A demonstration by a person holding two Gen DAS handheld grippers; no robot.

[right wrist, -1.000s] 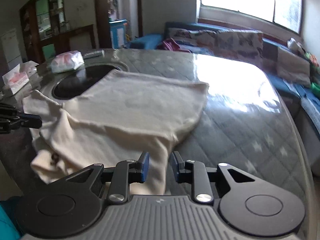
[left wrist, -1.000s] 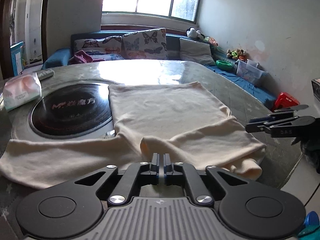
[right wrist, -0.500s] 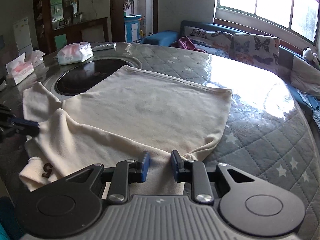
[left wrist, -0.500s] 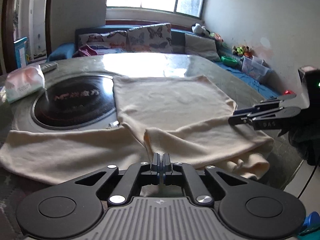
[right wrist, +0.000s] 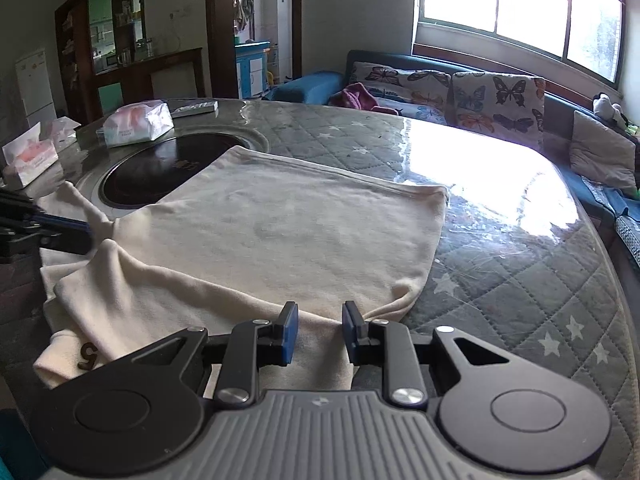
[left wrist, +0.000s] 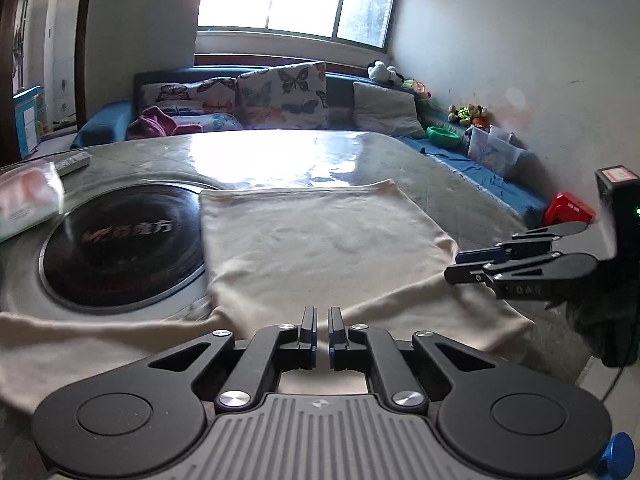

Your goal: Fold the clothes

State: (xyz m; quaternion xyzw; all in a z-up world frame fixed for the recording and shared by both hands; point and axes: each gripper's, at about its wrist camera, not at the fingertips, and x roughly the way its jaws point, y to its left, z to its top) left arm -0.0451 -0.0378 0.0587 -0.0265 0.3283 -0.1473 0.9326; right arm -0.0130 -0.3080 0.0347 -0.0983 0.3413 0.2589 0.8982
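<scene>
Left wrist view, contents by size. Counter (left wrist: 460,176): round, covered with grey quilted cloth printed with stars under a glossy clear sheet; a black round hob (left wrist: 120,248) is set into it at left. Sofa (right wrist: 460,92): blue, behind the counter under the window, carrying butterfly-print cushions. Shirt (left wrist: 320,248): cream, spread flat on the counter to the right of the hob, its far hem straight, one sleeve trailing left along the near edge past the hob; in the right wrist view the shirt (right wrist: 280,232) has a folded-over near layer and a dark printed mark at its near left corner. Tissue packs (right wrist: 138,124): soft pink-and-white packs at the counter's far left. Left gripper (left wrist: 322,334): jaws nearly together, only a thin slit between them, low over the shirt's near edge; whether cloth is pinched cannot be told. Right gripper (right wrist: 317,330): jaws partly apart, straddling a raised ridge of the shirt's near right edge, the cloth between the blue pads (right wrist: 289,332) but not visibly squeezed.
</scene>
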